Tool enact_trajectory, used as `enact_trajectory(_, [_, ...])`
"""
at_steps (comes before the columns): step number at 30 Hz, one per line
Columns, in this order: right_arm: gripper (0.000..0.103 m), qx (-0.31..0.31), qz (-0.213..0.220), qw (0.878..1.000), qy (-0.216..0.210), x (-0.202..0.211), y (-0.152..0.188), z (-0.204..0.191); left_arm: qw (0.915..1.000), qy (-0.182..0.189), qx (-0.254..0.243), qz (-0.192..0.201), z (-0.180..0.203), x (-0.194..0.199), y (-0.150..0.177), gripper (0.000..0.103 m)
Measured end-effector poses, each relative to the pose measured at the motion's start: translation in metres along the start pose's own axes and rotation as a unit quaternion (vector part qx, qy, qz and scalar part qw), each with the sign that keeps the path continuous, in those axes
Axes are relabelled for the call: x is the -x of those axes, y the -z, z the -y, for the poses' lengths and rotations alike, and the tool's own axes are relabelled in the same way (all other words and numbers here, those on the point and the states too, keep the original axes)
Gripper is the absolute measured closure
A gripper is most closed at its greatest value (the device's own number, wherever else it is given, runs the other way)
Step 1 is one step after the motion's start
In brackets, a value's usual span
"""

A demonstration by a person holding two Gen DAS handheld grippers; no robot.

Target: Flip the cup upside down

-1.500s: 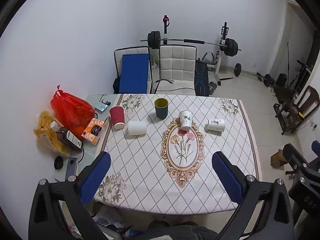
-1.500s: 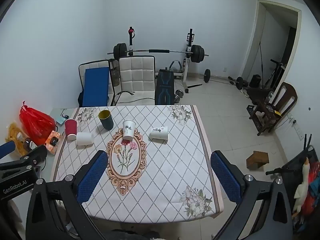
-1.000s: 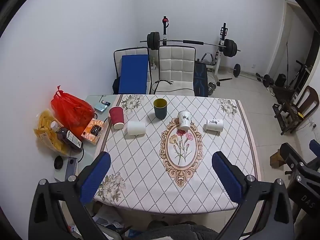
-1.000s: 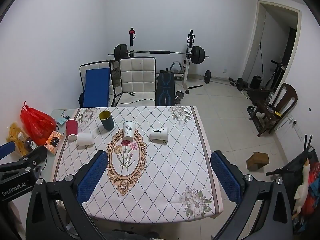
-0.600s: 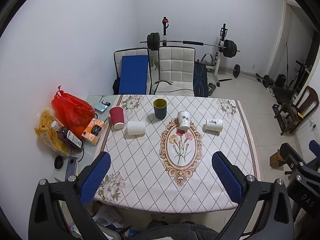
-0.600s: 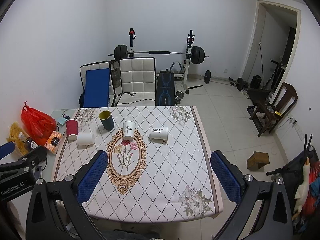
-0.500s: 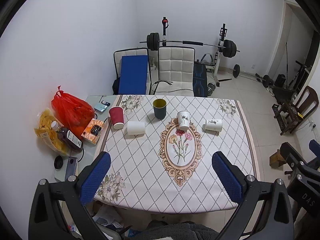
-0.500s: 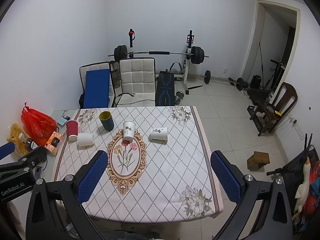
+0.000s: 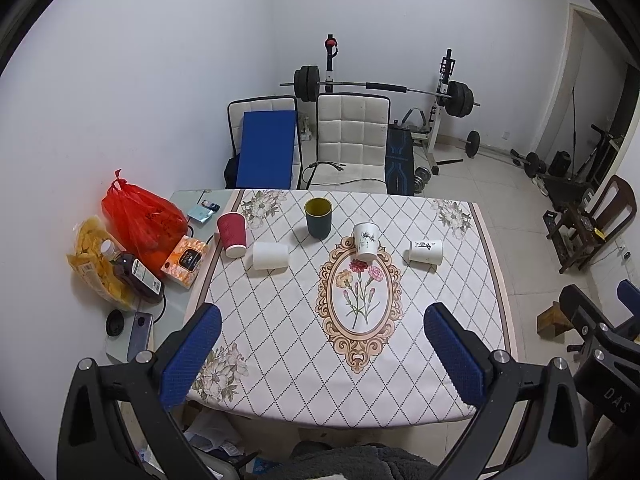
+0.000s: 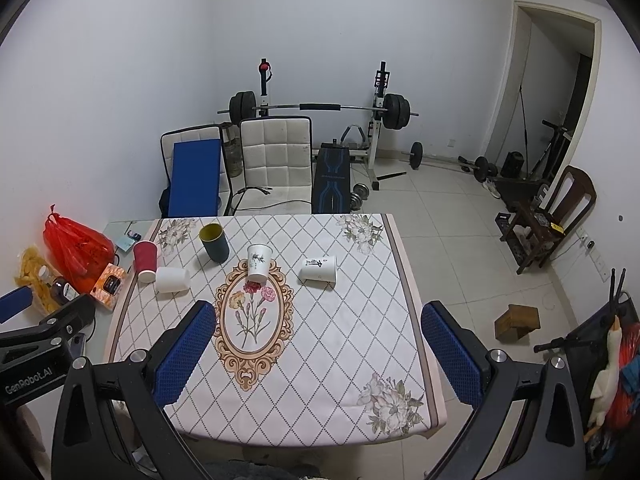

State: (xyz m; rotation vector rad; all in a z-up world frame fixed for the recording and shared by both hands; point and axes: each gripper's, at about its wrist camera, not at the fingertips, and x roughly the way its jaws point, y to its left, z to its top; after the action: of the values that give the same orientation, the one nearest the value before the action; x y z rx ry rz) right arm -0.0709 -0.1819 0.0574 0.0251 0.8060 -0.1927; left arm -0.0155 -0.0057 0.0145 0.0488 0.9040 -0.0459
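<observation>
Several cups stand or lie on the far half of the patterned table [image 9: 280, 320]. A dark green cup [image 9: 318, 217] stands upright with its yellow inside showing. A white printed cup [image 9: 366, 241] stands upright on the oval flower motif. A red cup [image 9: 232, 234] sits upside down at the left edge. A plain white cup [image 9: 270, 255] and a printed white cup [image 9: 426, 251] lie on their sides. The same cups show in the right wrist view: green [image 10: 214, 242], white printed [image 10: 258, 263], lying printed [image 10: 319, 269]. My left gripper [image 9: 320, 356] and right gripper [image 10: 318, 354] are open, empty, high above the near table edge.
A red bag [image 9: 140, 216], a snack bag, a bottle [image 9: 134, 274] and an orange box [image 9: 186, 260] crowd the glass strip left of the table. Two chairs [image 9: 352, 140] and a barbell rack stand behind it. A wooden block [image 10: 518, 322] lies on the floor at the right.
Both views have drawn back and up slightly, so the table looks a little smaller. The cups have not moved. Both grippers stay open.
</observation>
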Motion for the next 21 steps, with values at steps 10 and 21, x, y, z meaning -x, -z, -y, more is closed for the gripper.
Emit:
enact_trajectory(10, [0.0,-0.001,0.002,1.0,-0.002,0.0073,-0.0099,0.0019,1.0,-0.002,0.0,0.002,0.0024,0.0003,-0.0023,0.0])
enact_trajectory(21, [0.0,0.0,0.003,1.0,-0.003,0.0055,-0.0128,0.0022,1.0,-0.001,0.001,0.002,0.0002,0.0005,-0.0027,0.0])
